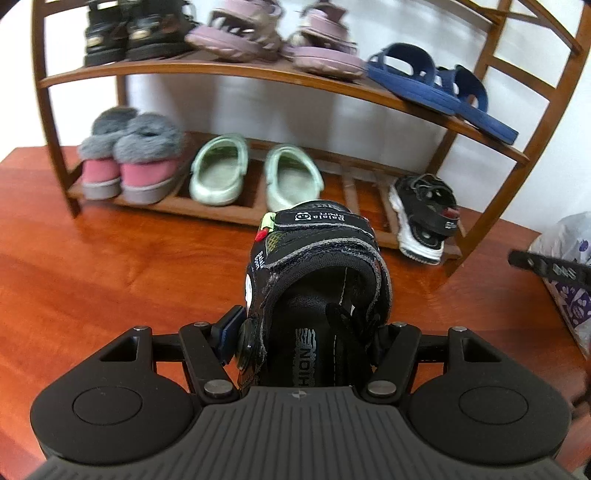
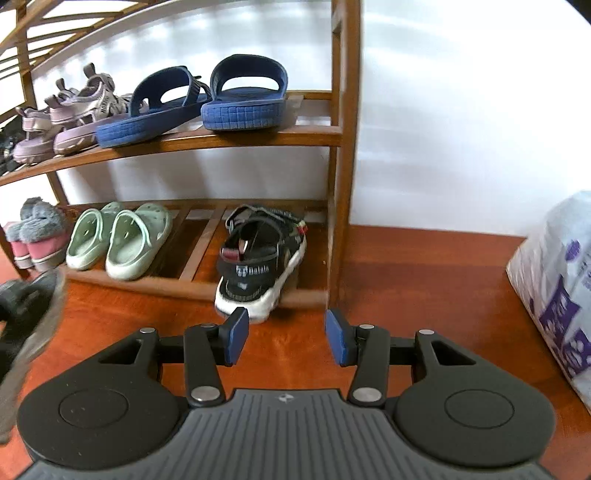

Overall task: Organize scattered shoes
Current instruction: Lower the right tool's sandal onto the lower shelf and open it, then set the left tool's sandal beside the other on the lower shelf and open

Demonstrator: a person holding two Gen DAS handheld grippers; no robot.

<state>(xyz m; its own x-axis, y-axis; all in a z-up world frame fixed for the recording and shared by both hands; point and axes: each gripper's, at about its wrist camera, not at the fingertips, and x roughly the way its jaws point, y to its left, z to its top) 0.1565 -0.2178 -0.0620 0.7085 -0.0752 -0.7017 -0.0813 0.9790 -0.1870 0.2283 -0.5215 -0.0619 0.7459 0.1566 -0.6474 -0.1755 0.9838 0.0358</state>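
My left gripper (image 1: 306, 332) is shut on a black strap sandal (image 1: 317, 251) and holds it by the heel sides above the red-brown floor, toe toward the wooden shoe rack (image 1: 229, 72). Its right pad is hidden behind the sandal. The matching black sandal with a white sole (image 1: 424, 218) (image 2: 258, 258) sits at the right end of the bottom shelf, its heel hanging over the front rail. Just in front of that shoe my right gripper (image 2: 287, 336) stands open, nothing between its blue pads (image 2: 236, 334). The held sandal (image 2: 29, 314) shows blurred at the left edge of the right wrist view.
The bottom shelf holds pink fur-lined slippers (image 1: 129, 162) and pale green clogs (image 1: 255, 173). On the middle shelf are black shoes (image 1: 125, 33), lilac sandals (image 1: 273, 37) and blue slides (image 1: 439, 88). A white and purple plastic bag (image 2: 557, 288) stands on the floor to the right.
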